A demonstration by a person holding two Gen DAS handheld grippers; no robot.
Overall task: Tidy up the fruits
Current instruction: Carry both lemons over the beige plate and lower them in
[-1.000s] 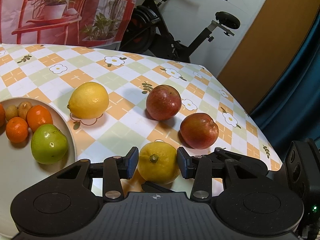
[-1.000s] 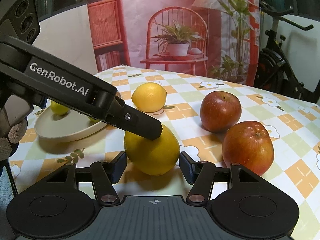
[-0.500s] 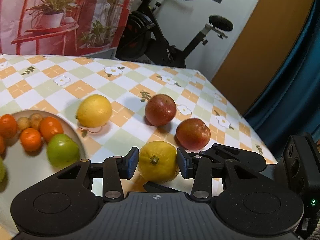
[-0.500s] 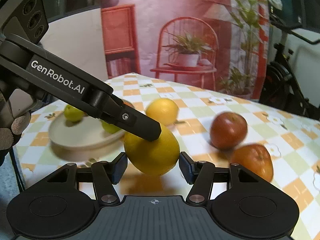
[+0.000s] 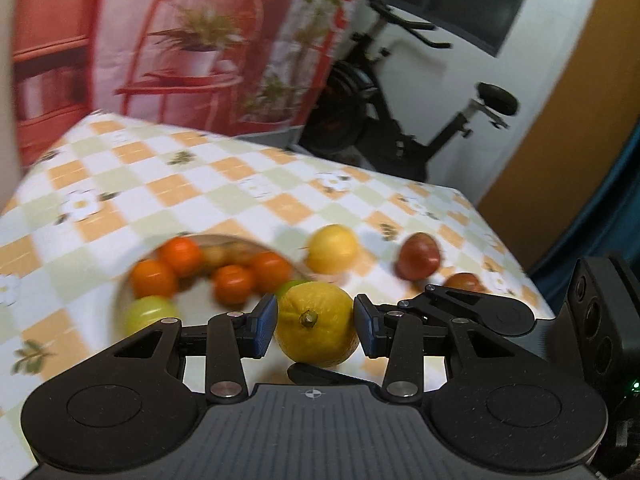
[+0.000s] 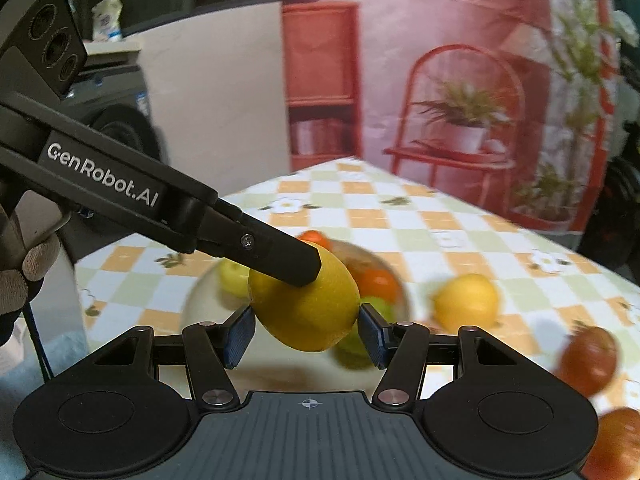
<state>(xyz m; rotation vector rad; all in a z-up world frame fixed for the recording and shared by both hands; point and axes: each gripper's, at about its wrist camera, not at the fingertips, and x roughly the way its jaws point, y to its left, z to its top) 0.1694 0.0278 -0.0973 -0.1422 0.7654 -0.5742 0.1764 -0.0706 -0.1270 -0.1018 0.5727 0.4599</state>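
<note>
Both grippers were carrying one lemon together: the left gripper and the right gripper each had jaws gripping it (lifted off the bench). Beyond the jaws lay the plate; the next move probably called for lowering the lemon there and opening.

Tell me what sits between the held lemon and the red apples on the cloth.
In the left wrist view, only bare checked tablecloth separates the held lemon from the red apples.
</note>
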